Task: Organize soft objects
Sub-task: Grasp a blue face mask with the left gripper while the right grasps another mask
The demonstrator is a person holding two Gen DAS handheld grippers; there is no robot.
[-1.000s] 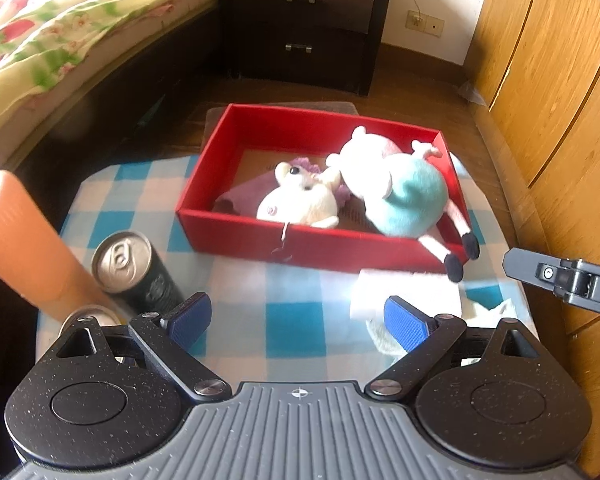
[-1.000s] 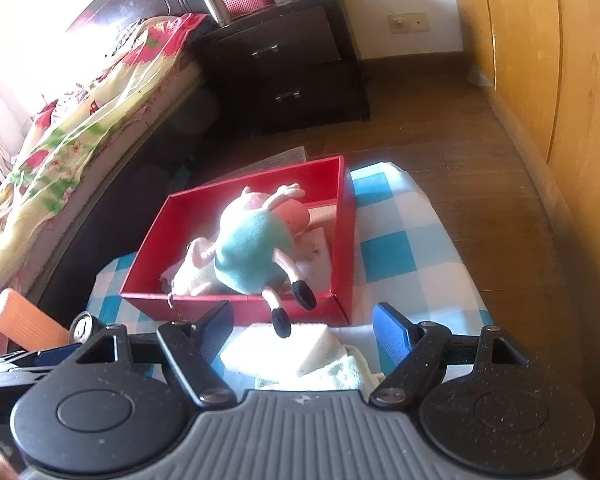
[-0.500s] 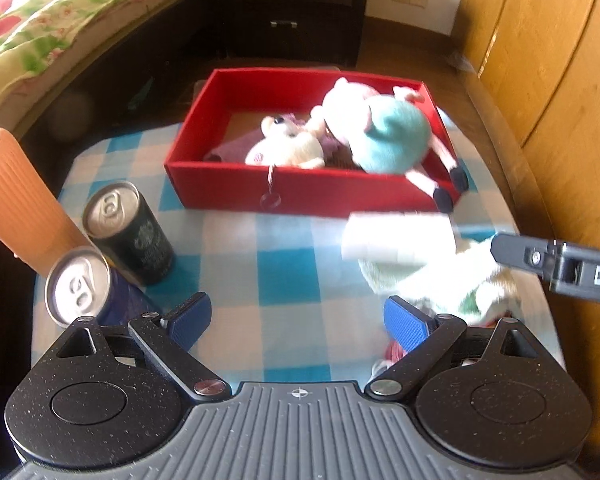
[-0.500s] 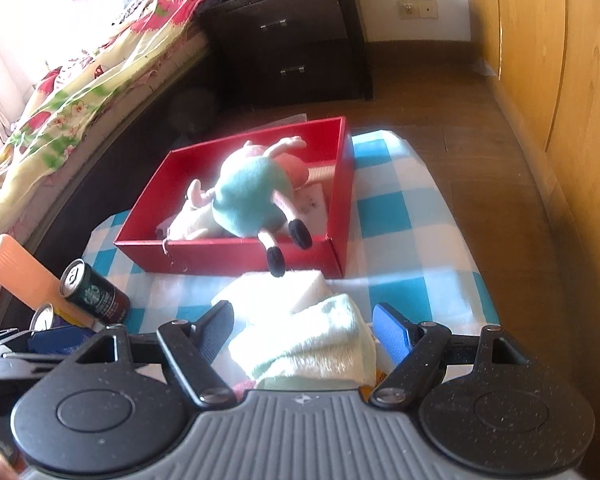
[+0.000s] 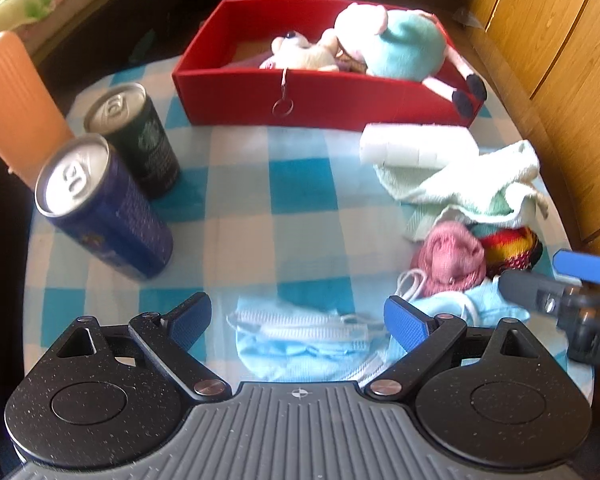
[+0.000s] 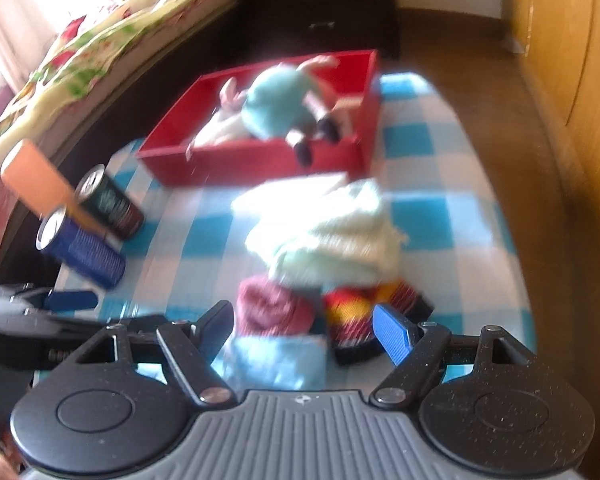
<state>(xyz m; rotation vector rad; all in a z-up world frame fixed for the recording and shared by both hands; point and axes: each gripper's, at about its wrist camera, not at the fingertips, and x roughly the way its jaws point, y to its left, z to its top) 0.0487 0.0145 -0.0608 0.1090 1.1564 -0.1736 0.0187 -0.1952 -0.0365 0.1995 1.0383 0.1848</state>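
Observation:
A red box (image 5: 324,98) (image 6: 260,156) at the table's far side holds a teal-bodied plush (image 5: 404,46) (image 6: 280,106) and a small white plush (image 5: 304,54). In front of it lie a white sponge (image 5: 416,146), a pale green towel (image 5: 476,184) (image 6: 332,236), a pink knitted piece (image 5: 450,260) (image 6: 272,308), a striped red-yellow-black knitted piece (image 5: 512,250) (image 6: 352,320) and light blue face masks (image 5: 300,340) (image 6: 276,360). My left gripper (image 5: 298,318) hangs open above the masks. My right gripper (image 6: 304,324) is open over the knitted pieces, touching nothing.
Two drink cans stand at the left, a dark green one (image 5: 134,140) (image 6: 110,200) and a blue one (image 5: 100,208) (image 6: 80,250). An orange ribbed object (image 5: 16,100) (image 6: 36,178) rises behind them. The checked tablecloth (image 5: 260,216) ends near a wooden wardrobe (image 5: 560,40) on the right.
Both grippers have sunk and tilted down toward the table's near side. The cans, knitted pieces and masks have come into view. Both jaws stand as wide as before.

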